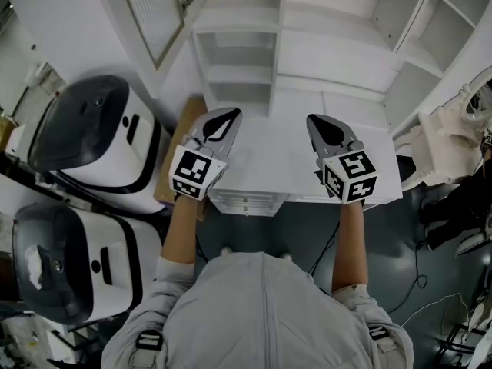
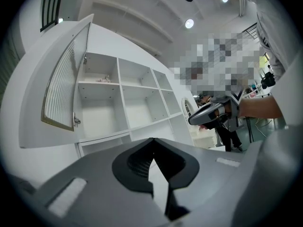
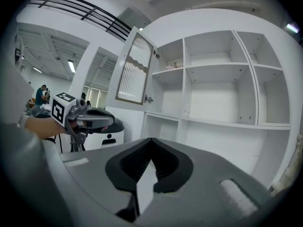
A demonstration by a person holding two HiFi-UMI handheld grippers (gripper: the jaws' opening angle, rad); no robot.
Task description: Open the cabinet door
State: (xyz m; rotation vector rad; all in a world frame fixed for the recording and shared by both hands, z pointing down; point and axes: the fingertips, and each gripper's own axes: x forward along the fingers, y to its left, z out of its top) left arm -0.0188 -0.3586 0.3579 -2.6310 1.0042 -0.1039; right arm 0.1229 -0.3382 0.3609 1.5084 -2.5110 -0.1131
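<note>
The white shelf cabinet [image 1: 307,60] stands in front of me. Its door [image 1: 157,14], a white frame with ribbed glass, is swung open to the left; the same door [image 2: 64,86] shows in the left gripper view, with a small metal handle [image 2: 75,122] near its lower edge. In the right gripper view the door [image 3: 134,70] hangs open left of the bare shelves. My left gripper [image 1: 229,112] and right gripper [image 1: 317,119] are held side by side, level, over the white counter [image 1: 269,160], short of the cabinet. Both are shut and hold nothing.
Two white and black machines [image 1: 96,133] [image 1: 69,260] stand at the left. A white ornate piece [image 1: 446,141] sits at the right, with cables on the dark floor [image 1: 430,283]. Small items lie on an upper shelf [image 3: 174,65].
</note>
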